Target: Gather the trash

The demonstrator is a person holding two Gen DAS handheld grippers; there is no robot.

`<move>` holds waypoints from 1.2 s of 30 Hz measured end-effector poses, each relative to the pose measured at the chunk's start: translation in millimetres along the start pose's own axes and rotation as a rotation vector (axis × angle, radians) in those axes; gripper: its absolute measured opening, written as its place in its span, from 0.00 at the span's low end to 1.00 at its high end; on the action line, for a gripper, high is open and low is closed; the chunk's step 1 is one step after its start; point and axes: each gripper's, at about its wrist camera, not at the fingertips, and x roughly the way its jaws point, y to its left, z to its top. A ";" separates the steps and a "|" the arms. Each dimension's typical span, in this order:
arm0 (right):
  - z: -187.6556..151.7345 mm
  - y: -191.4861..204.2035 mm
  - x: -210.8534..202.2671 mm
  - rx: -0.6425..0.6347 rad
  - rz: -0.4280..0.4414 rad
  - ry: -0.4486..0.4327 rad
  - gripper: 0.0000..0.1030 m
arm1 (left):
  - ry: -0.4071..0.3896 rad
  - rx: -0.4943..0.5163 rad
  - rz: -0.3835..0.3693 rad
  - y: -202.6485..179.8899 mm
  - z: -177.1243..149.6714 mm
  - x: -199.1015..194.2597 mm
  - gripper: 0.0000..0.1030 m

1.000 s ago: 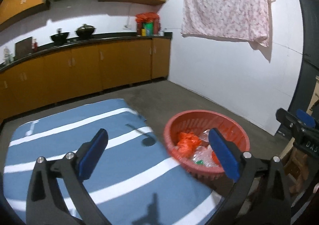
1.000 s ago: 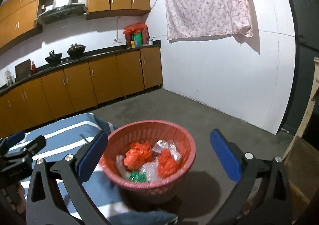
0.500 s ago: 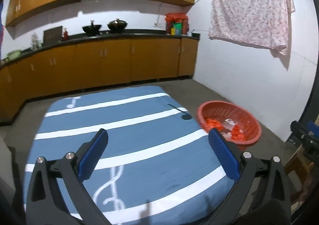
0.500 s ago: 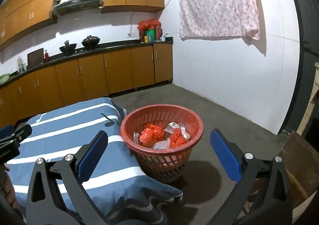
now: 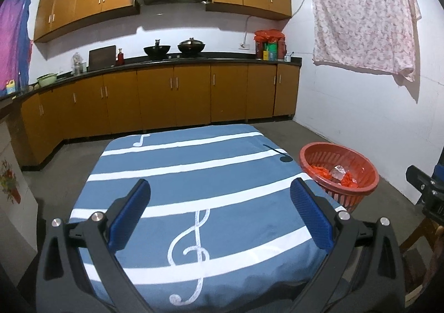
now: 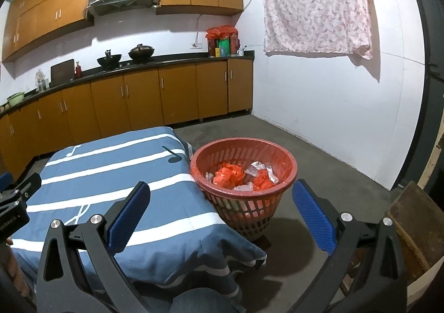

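**Basket sitting full beside the covered table**

Left wrist view: left gripper (image 5: 220, 206) is hovering over the blue cloth (image 5: 194, 174) with white stripes and music notes that is draping the table. Its blue-padded fingers (image 5: 130, 213) are standing wide apart and gripping nothing. The red basket (image 5: 340, 171) is sitting on the concrete floor (image 5: 305, 130) just past the table's right far corner, upright, its round mouth facing up; being round, it is showing no long axis. Orange and clear crumpled trash (image 5: 337, 174) is lying inside it. Part of the right gripper is showing at the right edge. Brown cabinets (image 5: 180, 96) are running along the far wall, and a pink flowered sheet (image 5: 363, 13) is hanging on the right wall.

Right wrist view: right gripper (image 6: 222, 206) is hanging above the table's right edge and the floor, fingers (image 6: 313, 210) spread wide, holding nothing. The red basket (image 6: 244, 174) is standing upright between the two fingers in this view, touching or nearly touching the blue cloth (image 6: 111, 163) at its left rim; which one I cannot tell. Orange bags and clear plastic trash (image 6: 238, 174) are lying loose in it, well below the rim. The left gripper (image 6: 16, 202) is peeking in at the left edge. A wooden piece (image 6: 416, 224) is sitting at lower right.
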 end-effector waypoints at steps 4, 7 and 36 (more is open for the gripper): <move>-6.0 5.8 -5.7 -0.019 -0.014 -0.007 0.98 | 0.004 -0.001 0.005 4.3 -5.2 -7.6 0.96; -10.7 8.6 -9.0 -0.024 -0.018 -0.004 0.98 | -0.004 0.018 0.014 3.5 -7.6 -14.6 0.96; -19.7 12.7 -25.3 -0.044 -0.040 -0.016 0.98 | 0.039 -0.009 -0.008 1.2 -15.9 -25.7 0.96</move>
